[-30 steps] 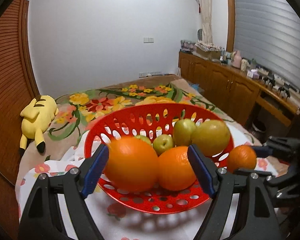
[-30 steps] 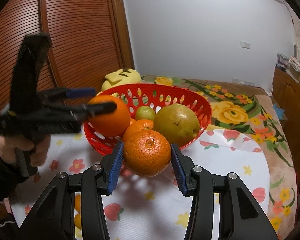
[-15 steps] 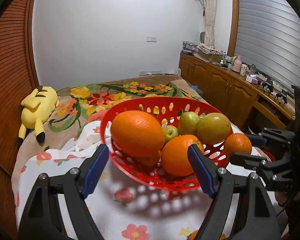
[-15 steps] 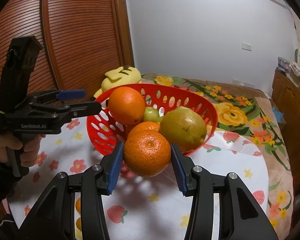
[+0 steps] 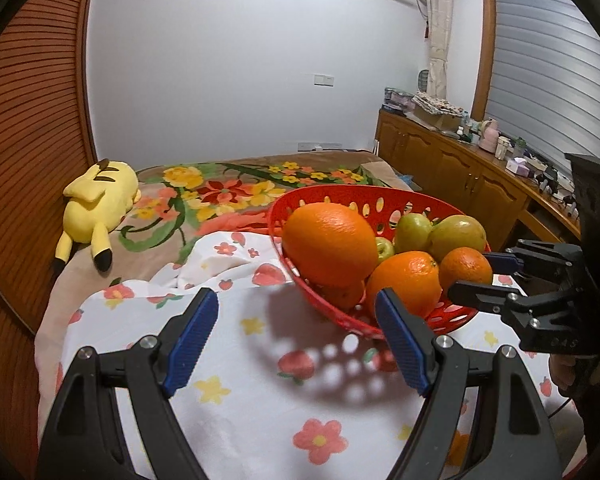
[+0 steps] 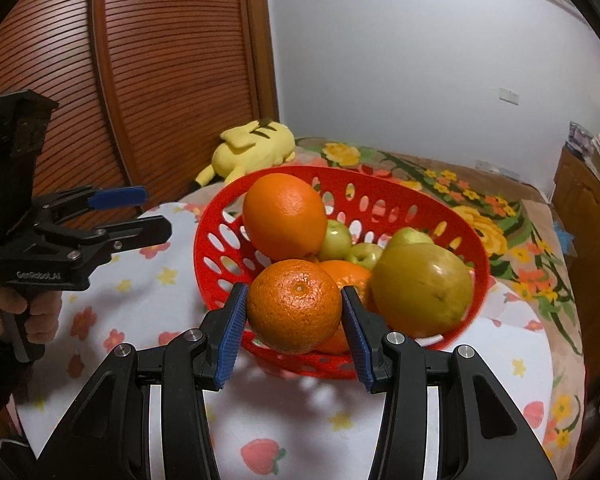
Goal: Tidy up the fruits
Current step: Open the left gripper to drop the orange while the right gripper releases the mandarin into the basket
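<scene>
A red perforated basket [image 6: 380, 188] [image 5: 356, 196] stands on a flowered cloth and holds a large orange [image 6: 284, 216] [image 5: 330, 244], another orange [image 5: 406, 284], small green apples [image 6: 334, 238] and a big yellow-green pear [image 6: 422, 290]. My right gripper [image 6: 294, 330] is shut on a small orange [image 6: 294, 306] [image 5: 466, 266], held at the basket's near rim. My left gripper [image 5: 296, 338] [image 6: 134, 214] is open and empty, left of the basket and apart from it.
A yellow plush toy [image 5: 98, 200] [image 6: 254, 146] lies on the floral bedspread behind the basket. A wooden slatted door [image 6: 140, 60] is on the left. Wooden cabinets [image 5: 460, 176] with clutter line the right wall. More oranges [image 5: 458, 446] lie low at the table edge.
My left gripper let go of the large orange, which now rests in the basket, and drew back to the left. My right gripper moved the small orange closer to the basket rim.
</scene>
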`<action>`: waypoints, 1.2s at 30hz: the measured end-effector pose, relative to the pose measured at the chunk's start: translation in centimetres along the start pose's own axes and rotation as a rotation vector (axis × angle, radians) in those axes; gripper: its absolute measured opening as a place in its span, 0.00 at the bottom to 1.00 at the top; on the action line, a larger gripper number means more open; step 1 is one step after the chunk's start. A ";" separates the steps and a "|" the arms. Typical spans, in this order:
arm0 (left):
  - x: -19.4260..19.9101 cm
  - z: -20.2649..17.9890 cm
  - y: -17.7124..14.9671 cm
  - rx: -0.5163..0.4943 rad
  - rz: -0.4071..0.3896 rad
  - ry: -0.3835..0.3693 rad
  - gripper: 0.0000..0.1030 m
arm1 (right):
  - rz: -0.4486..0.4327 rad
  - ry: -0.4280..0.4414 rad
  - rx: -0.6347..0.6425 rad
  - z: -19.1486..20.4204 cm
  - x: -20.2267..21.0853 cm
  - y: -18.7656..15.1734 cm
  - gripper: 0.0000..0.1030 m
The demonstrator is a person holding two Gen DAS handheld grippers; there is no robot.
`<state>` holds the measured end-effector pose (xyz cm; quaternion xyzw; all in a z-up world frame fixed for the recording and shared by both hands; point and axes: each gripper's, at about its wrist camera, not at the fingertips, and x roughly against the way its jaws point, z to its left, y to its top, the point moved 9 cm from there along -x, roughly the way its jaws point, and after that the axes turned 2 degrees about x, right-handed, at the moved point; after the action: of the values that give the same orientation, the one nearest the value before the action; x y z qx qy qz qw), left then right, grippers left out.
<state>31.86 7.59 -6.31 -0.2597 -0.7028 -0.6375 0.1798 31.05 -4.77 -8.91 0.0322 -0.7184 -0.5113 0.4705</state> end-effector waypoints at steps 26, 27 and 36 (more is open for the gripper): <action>3.4 0.6 -3.4 0.051 -0.011 -0.035 0.79 | 0.053 -0.016 0.003 1.2 -1.9 0.9 0.49; 3.5 0.4 -3.5 0.049 -0.011 -0.036 0.79 | 0.048 -0.020 0.001 1.3 -1.5 0.9 0.49; 5.5 -1.9 -4.4 0.013 -0.022 -0.067 0.79 | -0.009 -0.073 -0.010 2.4 4.4 -0.6 0.55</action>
<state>24.65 6.19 -6.42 -0.2719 -0.7153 -0.6259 0.1508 26.68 -5.68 -6.62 0.0141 -0.7323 -0.5179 0.4420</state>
